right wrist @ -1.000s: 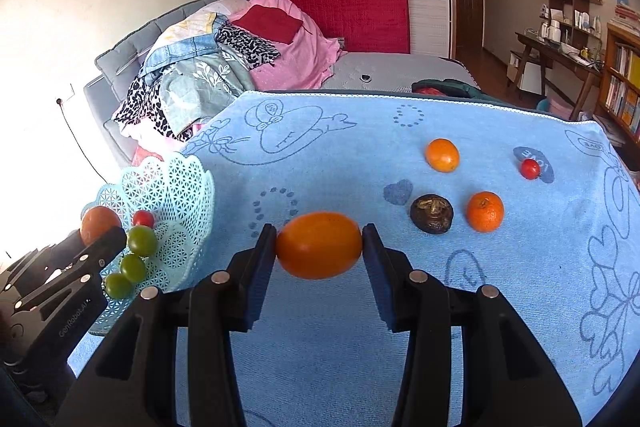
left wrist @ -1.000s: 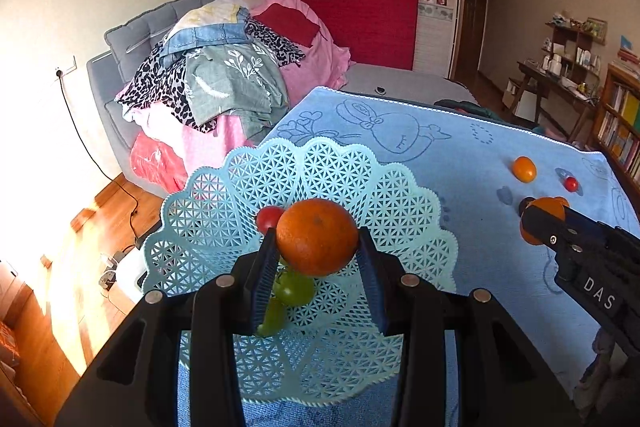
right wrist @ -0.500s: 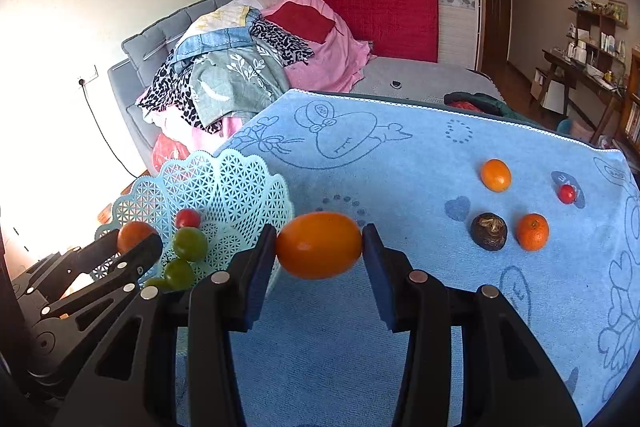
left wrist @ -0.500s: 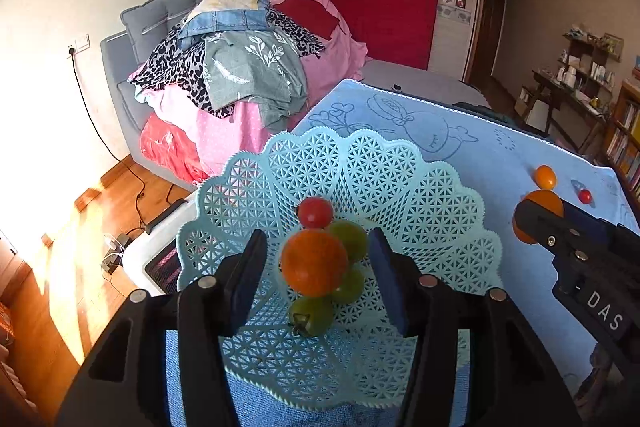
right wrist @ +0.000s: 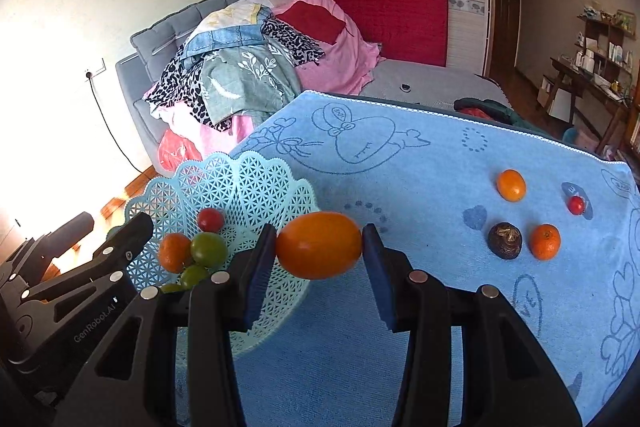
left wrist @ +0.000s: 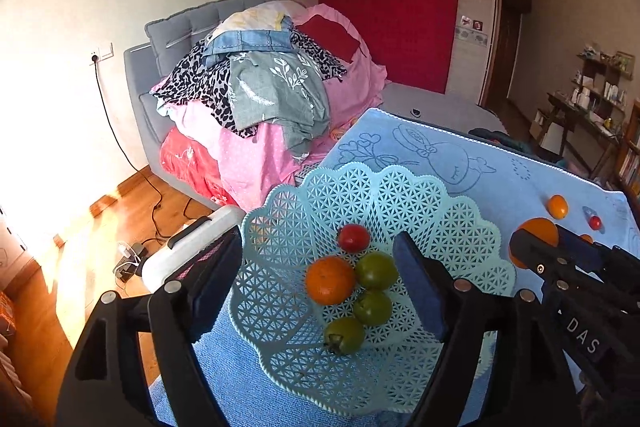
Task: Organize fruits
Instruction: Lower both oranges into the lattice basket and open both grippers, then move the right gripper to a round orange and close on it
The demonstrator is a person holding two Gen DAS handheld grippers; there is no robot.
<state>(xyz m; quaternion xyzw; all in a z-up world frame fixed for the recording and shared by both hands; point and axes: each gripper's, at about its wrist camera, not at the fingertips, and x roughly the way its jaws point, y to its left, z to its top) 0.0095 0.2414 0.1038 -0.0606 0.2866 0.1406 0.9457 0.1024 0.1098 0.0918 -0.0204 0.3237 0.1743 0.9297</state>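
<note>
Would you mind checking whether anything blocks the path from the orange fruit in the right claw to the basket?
Nothing visible does. The orange fruit hangs beside the basket, whose near rim is bare. The open left claw hovers over the basket's middle and might crowd the drop.

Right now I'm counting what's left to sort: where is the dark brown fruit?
In the right wrist view, the dark brown fruit lies on the blue towel, right side, just left of a small orange.

We note a pale plastic lattice basket [left wrist: 460, 223], a nubby blue terry cloth [right wrist: 400, 187], and glossy wood floor [left wrist: 132, 203].
</note>
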